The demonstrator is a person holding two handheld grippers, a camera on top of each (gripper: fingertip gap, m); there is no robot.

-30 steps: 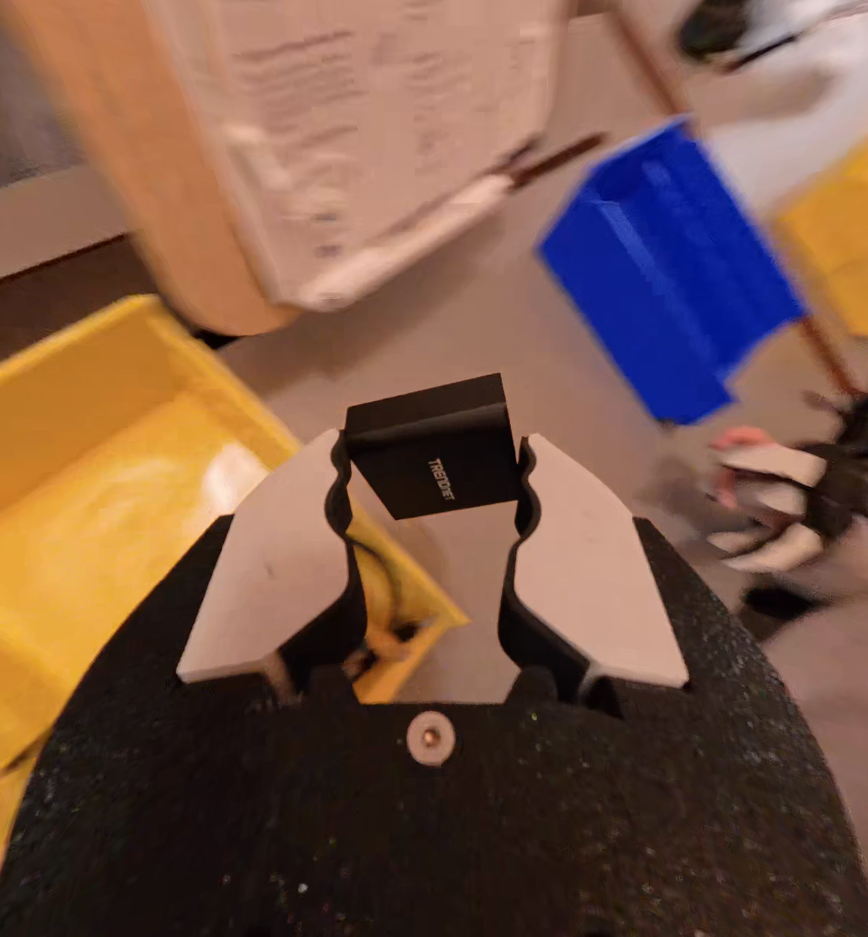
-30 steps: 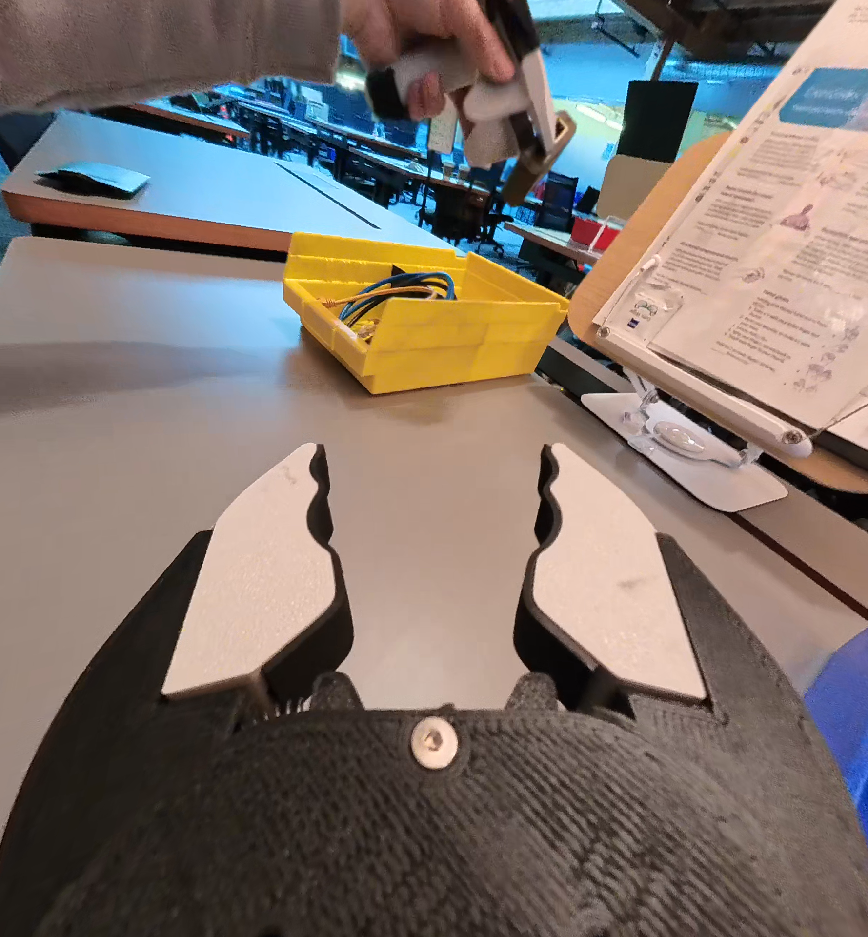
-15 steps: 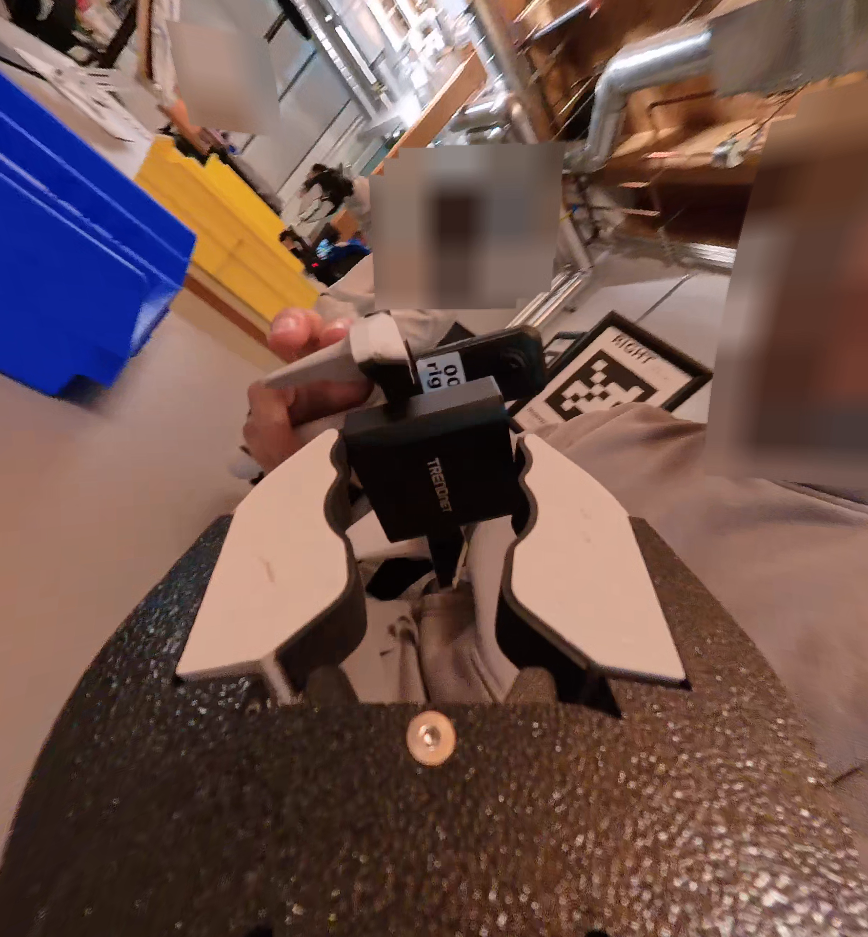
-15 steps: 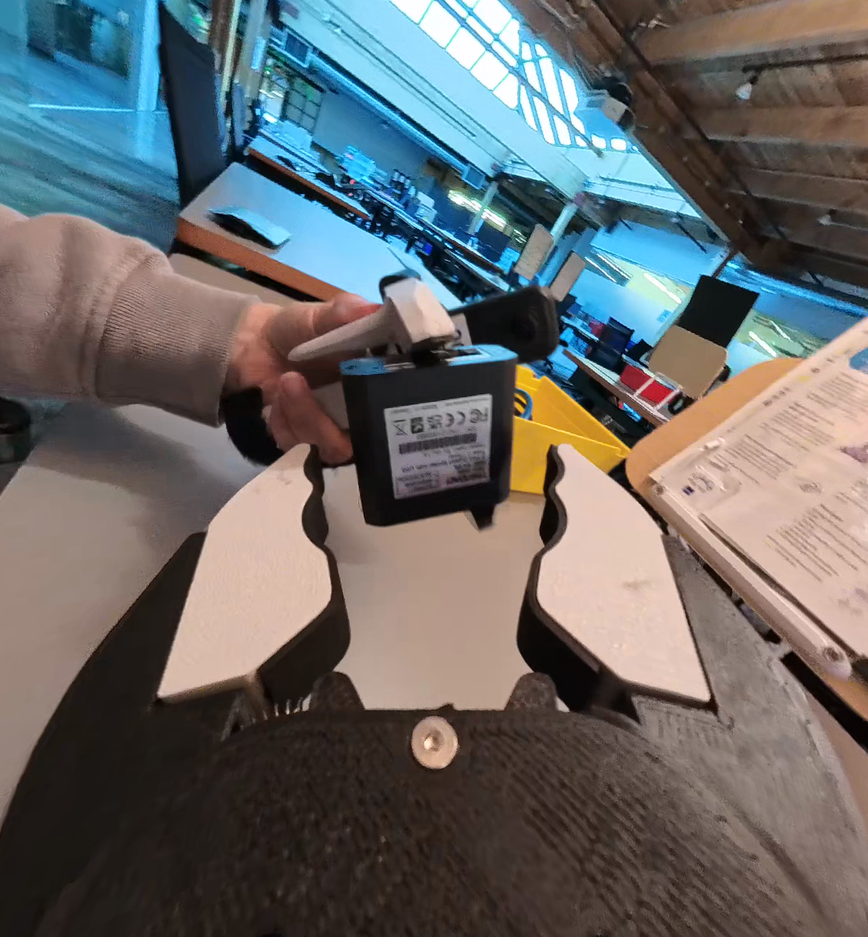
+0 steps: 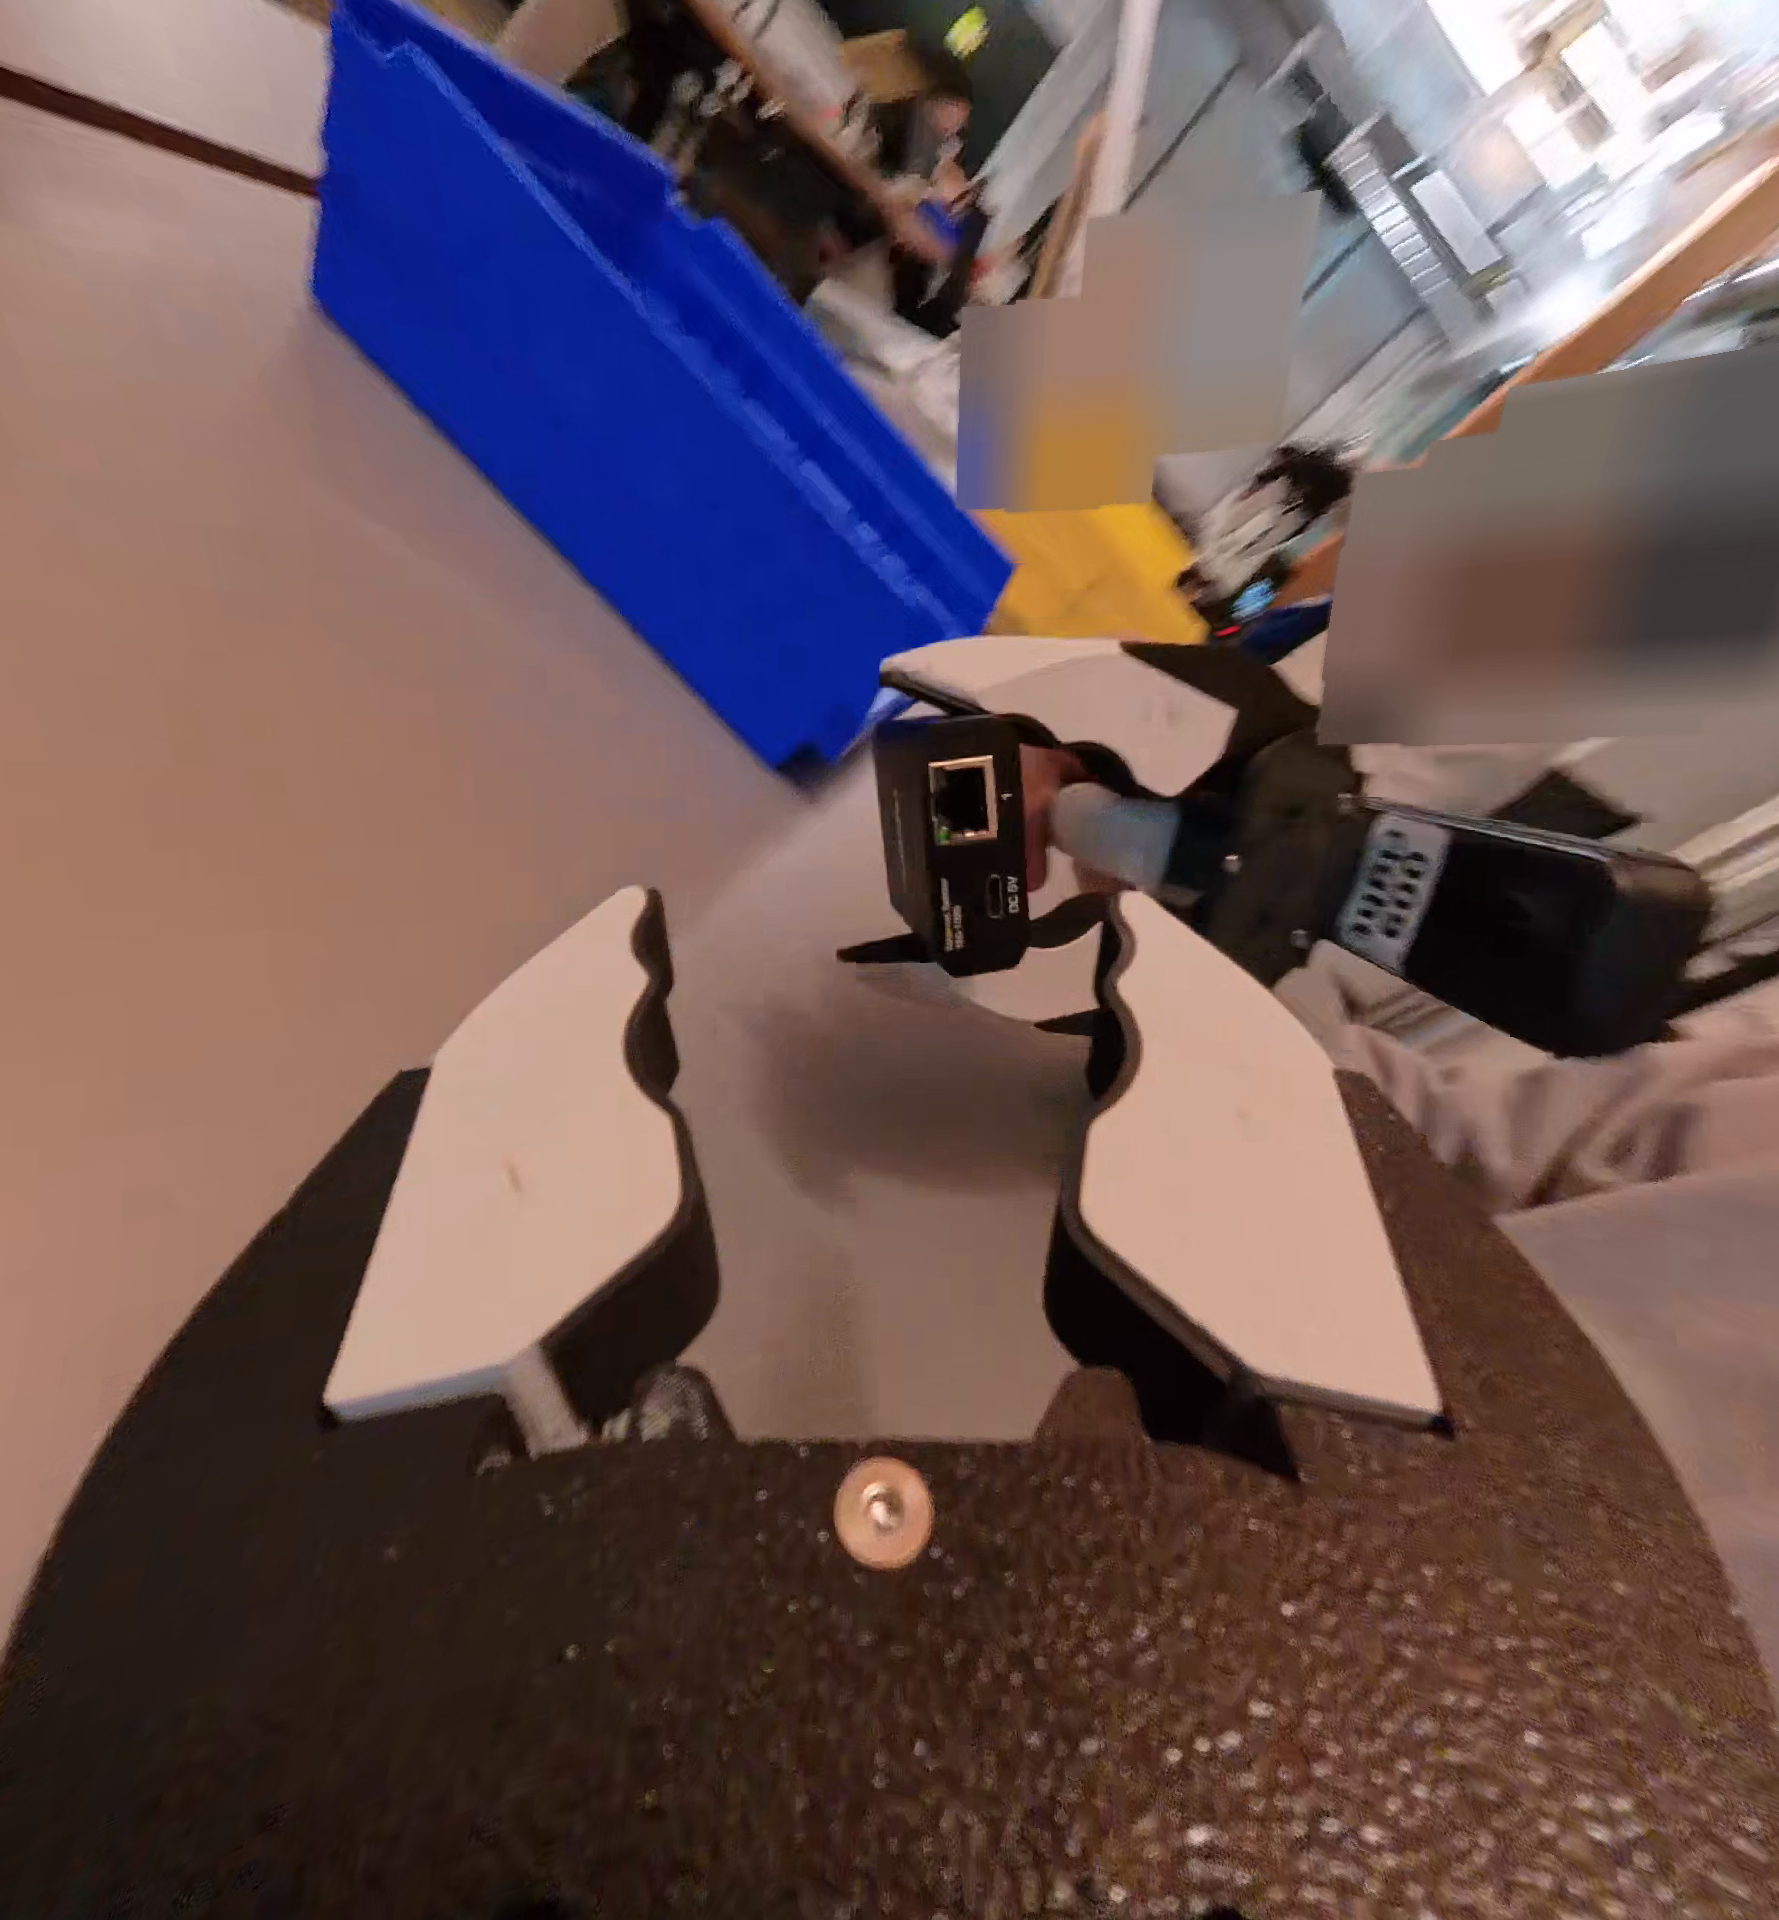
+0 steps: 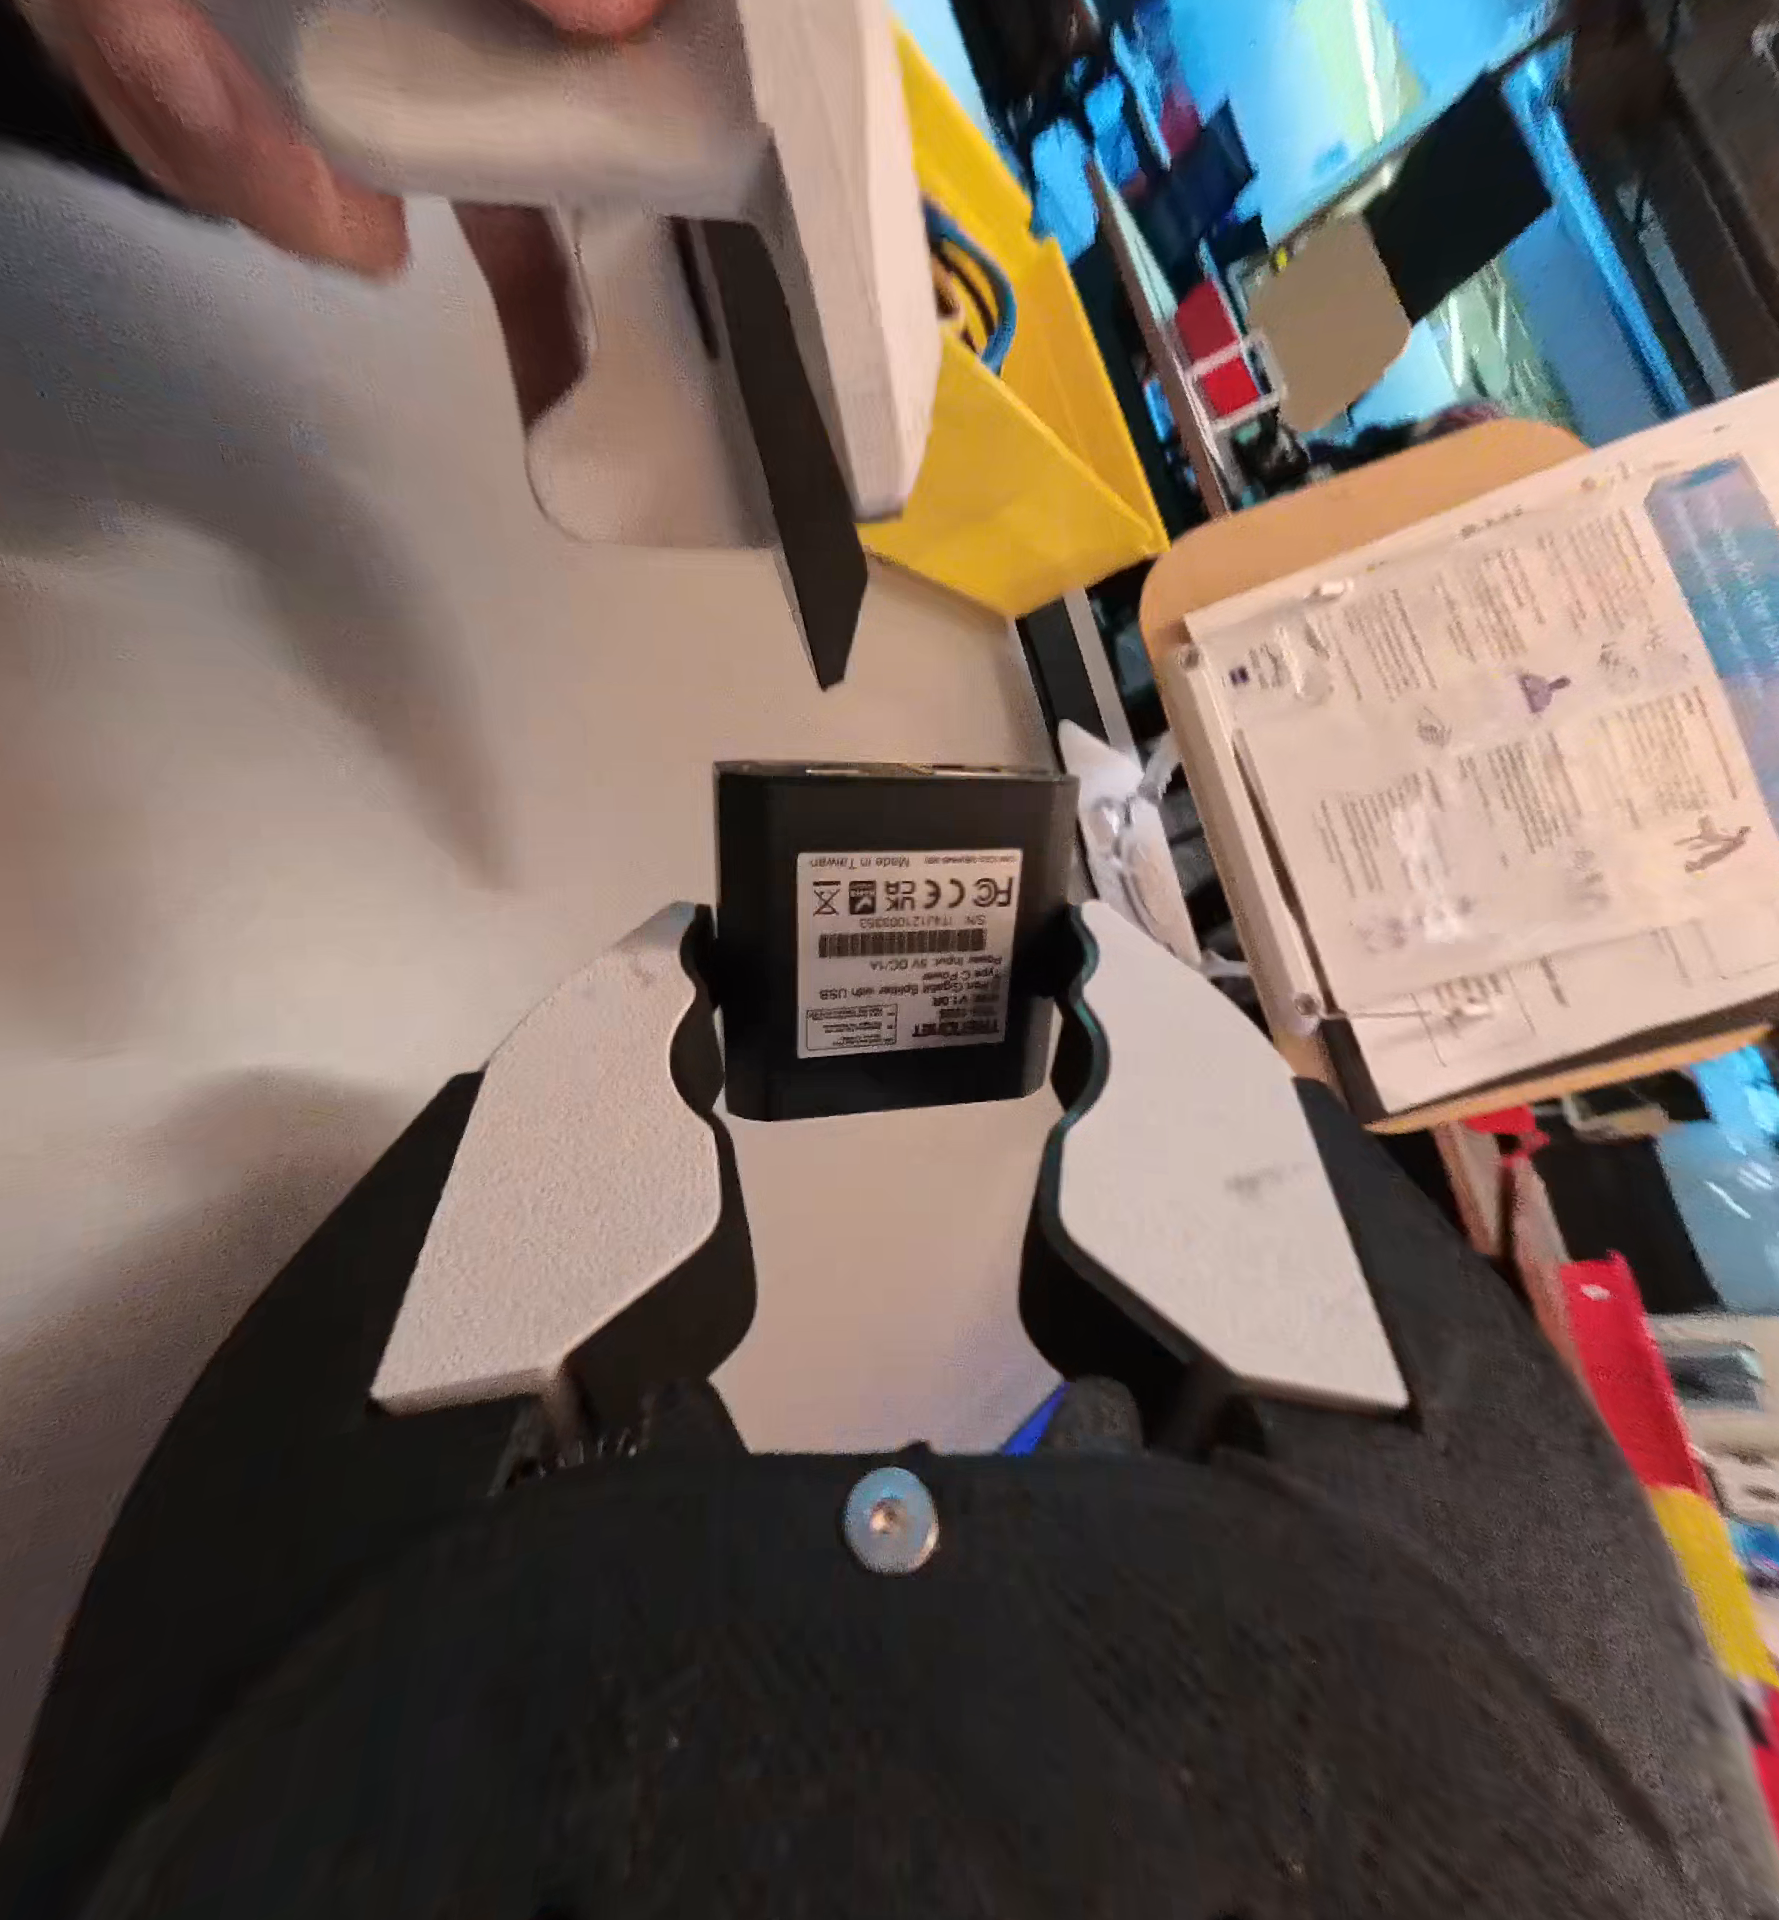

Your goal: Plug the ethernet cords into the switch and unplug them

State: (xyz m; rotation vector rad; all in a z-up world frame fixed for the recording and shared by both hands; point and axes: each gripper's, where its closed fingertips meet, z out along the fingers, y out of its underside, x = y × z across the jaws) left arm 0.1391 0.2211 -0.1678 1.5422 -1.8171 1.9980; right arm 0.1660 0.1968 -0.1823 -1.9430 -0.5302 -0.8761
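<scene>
Half a second ago my left gripper (image 5: 880, 971) clamped the switch (image 6: 883, 940); now its fingers stand apart with nothing between them, and the switch sits pinched between the fingertips of my right gripper (image 6: 883, 961), off the table (image 5: 189, 727).

Counting: I see one switch, two grippers, one blue bin (image 5: 636, 416), one yellow bin (image 6: 1010, 457) and one document stand (image 6: 1508, 748).

From the left wrist view, going left to right: bare grey table, then the blue bin lying on it beyond my open fingers, then the switch (image 5: 952, 842) held up by the right gripper (image 5: 968, 821), its end face with one network port turned toward me. No cord is in that port. To the right of that comes the grey sleeve (image 5: 1591, 1122).

From the right wrist view, left to right: grey table, a hand (image 6: 272, 177) at the top edge on the left gripper (image 6: 812, 447), which hangs just above the switch without touching it. The switch shows its labelled underside to me. Right of it stands the yellow bin with cords (image 6: 968, 291) inside, then the paper-covered document stand.

Behind is a big workshop hall, blurred in both views, with more tables and blue-lit windows. Earlier the right fingers were wide and empty; they have closed on the switch's sides.
</scene>
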